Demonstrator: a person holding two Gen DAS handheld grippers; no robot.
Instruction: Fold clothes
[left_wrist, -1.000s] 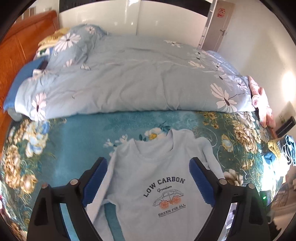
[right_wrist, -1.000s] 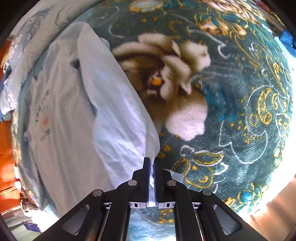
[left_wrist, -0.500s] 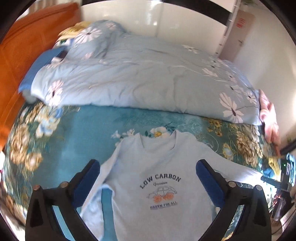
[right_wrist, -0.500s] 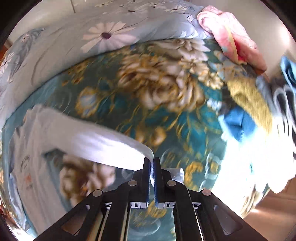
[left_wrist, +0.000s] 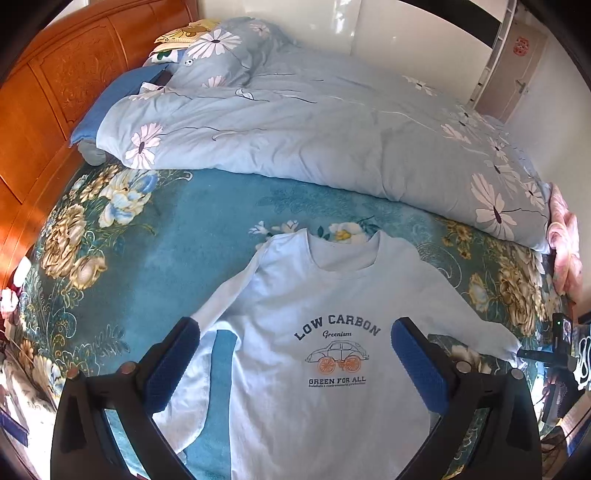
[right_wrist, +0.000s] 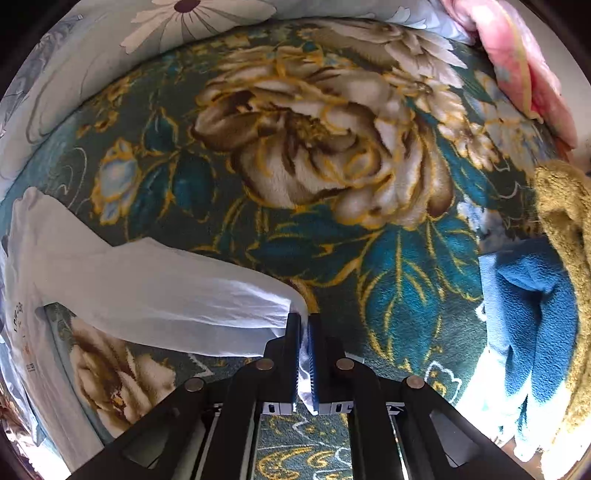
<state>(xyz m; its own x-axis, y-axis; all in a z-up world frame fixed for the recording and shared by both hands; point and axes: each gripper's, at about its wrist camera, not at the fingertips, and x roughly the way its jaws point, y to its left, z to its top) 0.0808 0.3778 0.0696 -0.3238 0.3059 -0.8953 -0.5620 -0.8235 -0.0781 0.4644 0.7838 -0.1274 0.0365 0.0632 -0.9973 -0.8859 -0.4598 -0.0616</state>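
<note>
One sleeve (right_wrist: 159, 295) is pinched in my right gripper (right_wrist: 303, 332) and stretched off the shirt (left_wrist: 332, 332), which lies flat on the bed (left_wrist: 147, 258); my left gripper (left_wrist: 295, 365) hangs wide apart over it. Pulling further could drag the shirt askew.
</note>
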